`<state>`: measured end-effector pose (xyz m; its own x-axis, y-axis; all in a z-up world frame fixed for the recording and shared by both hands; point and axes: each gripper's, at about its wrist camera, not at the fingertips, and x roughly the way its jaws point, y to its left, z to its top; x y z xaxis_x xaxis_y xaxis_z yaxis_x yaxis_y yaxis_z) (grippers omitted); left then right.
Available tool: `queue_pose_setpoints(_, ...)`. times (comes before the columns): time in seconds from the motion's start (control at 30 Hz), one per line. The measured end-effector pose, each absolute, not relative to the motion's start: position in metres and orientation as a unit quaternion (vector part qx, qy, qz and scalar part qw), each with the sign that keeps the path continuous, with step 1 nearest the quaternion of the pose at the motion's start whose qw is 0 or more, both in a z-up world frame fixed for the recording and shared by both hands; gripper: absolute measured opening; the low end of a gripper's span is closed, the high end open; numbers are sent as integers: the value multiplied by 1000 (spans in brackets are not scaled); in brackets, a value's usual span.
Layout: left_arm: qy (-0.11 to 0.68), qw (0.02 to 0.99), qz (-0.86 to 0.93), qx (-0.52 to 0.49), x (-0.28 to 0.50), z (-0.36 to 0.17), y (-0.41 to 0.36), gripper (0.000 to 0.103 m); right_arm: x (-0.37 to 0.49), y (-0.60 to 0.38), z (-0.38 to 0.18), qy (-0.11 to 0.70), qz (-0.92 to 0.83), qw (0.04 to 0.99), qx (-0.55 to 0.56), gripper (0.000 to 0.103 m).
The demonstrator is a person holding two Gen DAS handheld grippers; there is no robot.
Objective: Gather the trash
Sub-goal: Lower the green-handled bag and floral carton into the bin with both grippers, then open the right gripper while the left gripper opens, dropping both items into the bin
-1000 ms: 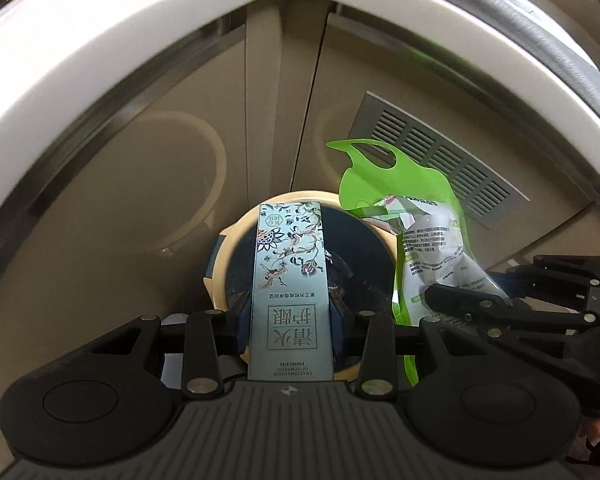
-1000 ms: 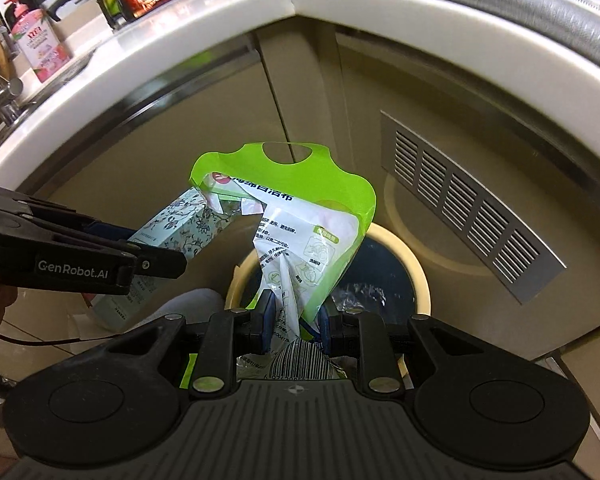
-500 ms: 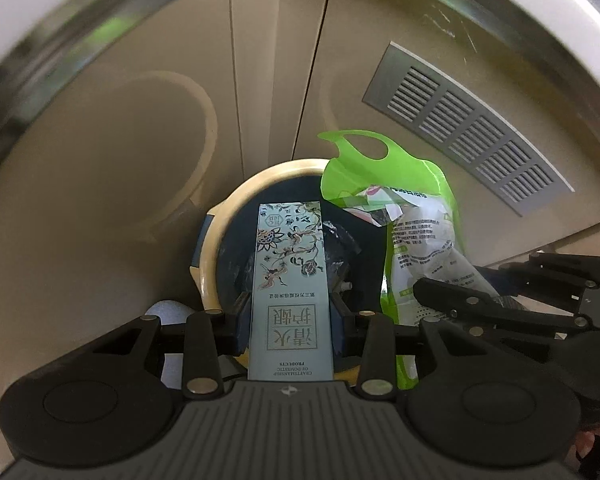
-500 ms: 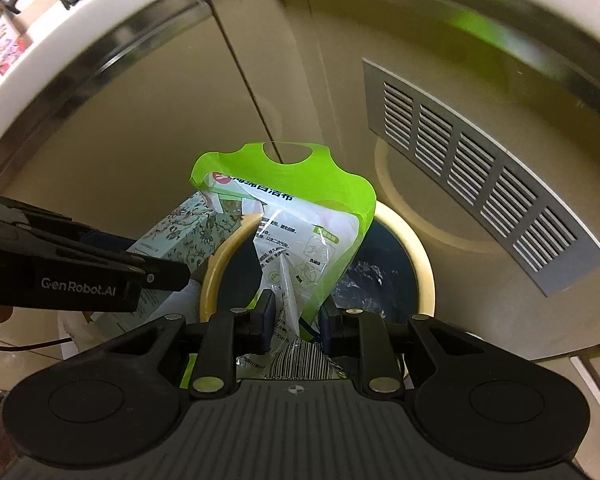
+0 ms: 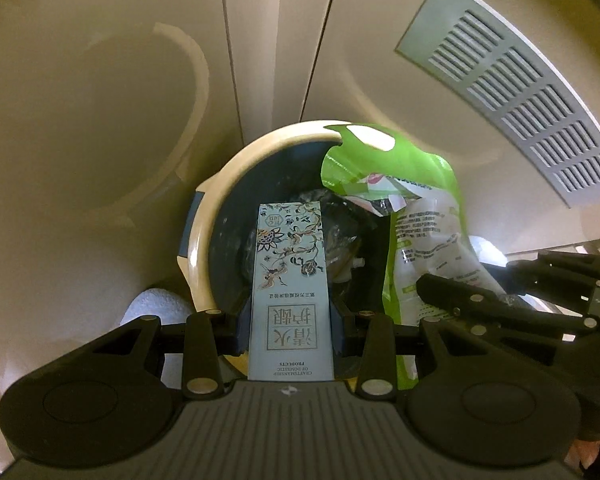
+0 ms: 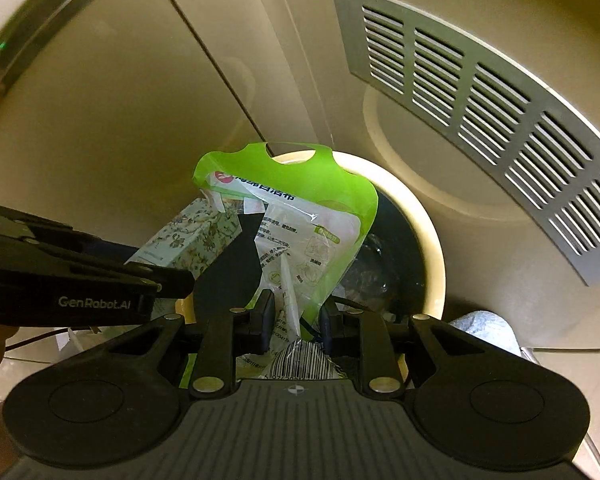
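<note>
Progress first: we judge the task well along but not done, since both pieces of trash are over the bin and neither is let go. Going left to right, our left gripper (image 5: 291,332) is clenched on the box (image 5: 290,276), a pale blue floral carton, its far end hanging over the dark mouth of the bin (image 5: 204,248). Our right gripper (image 6: 295,320) is clamped on the pouch (image 6: 300,224), a green and clear plastic pack, also over the bin opening. The bin already holds crumpled clear wrap and other bits at the bottom (too dark to name). What's left, as we read it: lower a little, release both items, then check for more trash elsewhere, which neither view shows.

Views differ. Left wrist cam looks nearly straight down, so we see the box face w/ its print, the bin interior and a blue patch on the rim's left side; it also shows something white on the floor left of the bin. Right wrist cam shows the left gripper from the side w/ its lettering, the pouch's printed front and a barcode near the jaws, plus more of the grey vent (image 6: 480,120) on the cabinet behind.
</note>
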<state>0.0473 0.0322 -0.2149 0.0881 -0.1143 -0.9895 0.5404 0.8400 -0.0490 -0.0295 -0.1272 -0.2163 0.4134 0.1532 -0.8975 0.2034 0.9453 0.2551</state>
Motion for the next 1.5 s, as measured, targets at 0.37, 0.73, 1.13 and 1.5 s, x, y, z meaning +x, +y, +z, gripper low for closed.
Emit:
queue_pose_setpoints(0.37, 671, 689, -212, 175, 70, -258, 26, 43, -10, -132, -239, 566, -35, 807, 165, 26)
queue_pose_setpoints(0.73, 656, 700, -199, 200, 70, -262, 23, 90, -2, -130, -237, 558, -79, 809, 165, 56)
queue_pose_setpoints(1.13, 644, 721, -202, 155, 41, -212, 59, 95, -29, -134, -193, 522, -50, 835, 166, 67)
queue_pose_setpoints(1.5, 633, 731, -212, 138, -1, -192, 87, 95, -57, -116, -178, 518, -31, 842, 145, 68)
